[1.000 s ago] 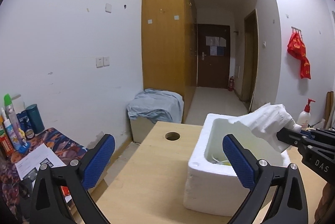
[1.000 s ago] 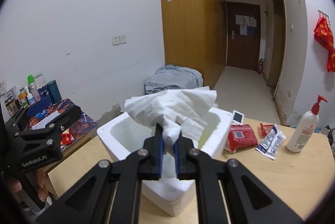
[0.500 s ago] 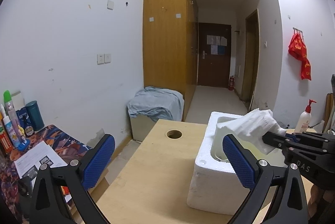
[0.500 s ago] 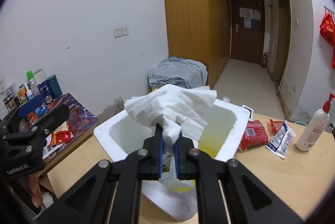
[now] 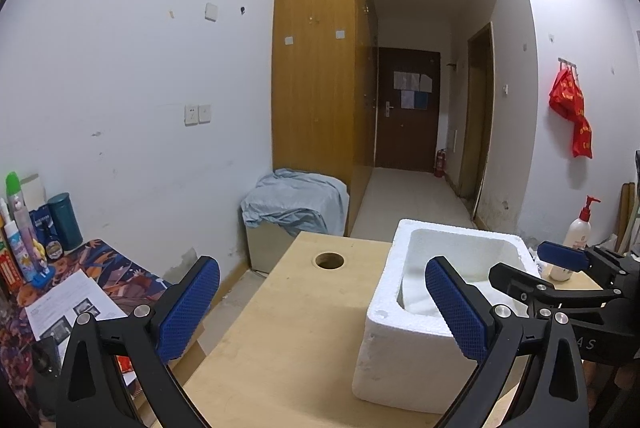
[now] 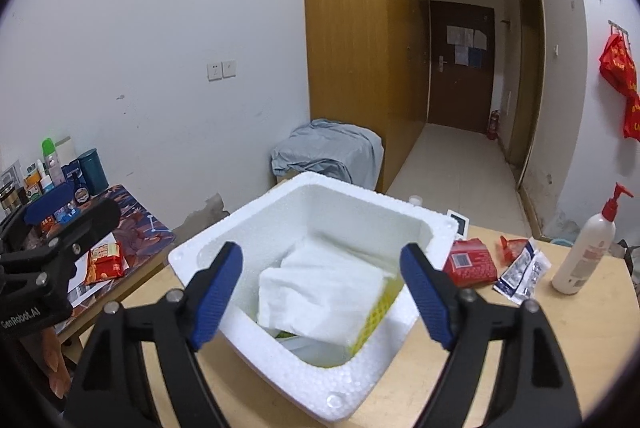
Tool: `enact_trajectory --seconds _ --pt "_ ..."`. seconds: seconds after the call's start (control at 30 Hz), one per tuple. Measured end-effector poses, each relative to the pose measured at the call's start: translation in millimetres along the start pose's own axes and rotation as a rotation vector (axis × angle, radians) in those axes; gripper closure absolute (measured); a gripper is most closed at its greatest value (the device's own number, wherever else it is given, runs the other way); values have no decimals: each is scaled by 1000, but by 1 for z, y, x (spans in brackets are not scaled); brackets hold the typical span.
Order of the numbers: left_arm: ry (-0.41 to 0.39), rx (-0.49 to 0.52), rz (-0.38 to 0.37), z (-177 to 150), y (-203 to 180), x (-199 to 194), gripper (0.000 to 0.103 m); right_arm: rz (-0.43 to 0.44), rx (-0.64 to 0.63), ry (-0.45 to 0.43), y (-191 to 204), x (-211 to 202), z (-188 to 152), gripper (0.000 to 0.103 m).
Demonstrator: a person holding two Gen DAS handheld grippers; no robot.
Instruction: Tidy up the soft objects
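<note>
- Two claws in view: the right claw (image 6: 320, 292) has its jaws opening, wide apart, nothing between the pads; the left claw (image 5: 320, 312) stands spread and empty over the tabletop (image 5: 280, 328).
- White cloth (image 6: 320, 292) lies inside the foam box (image 6: 308, 183), directly below and ahead of the right claw, the nearer one.
- Only the right wrist view shows the cloth's folds and the yellow item (image 6: 376, 320) beneath; the left view shows mostly the box's walls.

The left tool (image 5: 320, 304) hangs wide apart over the wooden table (image 5: 280, 340) beside the foam box (image 5: 404, 360).
</note>
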State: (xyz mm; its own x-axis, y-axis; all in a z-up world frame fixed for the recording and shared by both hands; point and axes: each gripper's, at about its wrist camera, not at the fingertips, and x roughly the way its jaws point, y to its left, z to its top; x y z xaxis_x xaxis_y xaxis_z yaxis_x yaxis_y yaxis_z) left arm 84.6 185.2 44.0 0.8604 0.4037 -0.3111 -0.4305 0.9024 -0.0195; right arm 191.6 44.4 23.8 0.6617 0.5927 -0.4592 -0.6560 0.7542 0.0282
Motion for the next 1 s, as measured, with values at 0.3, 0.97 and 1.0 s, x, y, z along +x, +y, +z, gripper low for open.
enact_trajectory --seconds 0.3,0.97,1.0 --pt "0 6 -6 1 -6 -5 0 -2 4 -9 -3 -10 -1 19" --pt "-23 65 -128 1 -72 -42 0 -140 93 -117 -61 -97 -22 9" --pt "-17 67 -141 0 -78 -42 0 -152 102 -125 -67 -103 -24 8"
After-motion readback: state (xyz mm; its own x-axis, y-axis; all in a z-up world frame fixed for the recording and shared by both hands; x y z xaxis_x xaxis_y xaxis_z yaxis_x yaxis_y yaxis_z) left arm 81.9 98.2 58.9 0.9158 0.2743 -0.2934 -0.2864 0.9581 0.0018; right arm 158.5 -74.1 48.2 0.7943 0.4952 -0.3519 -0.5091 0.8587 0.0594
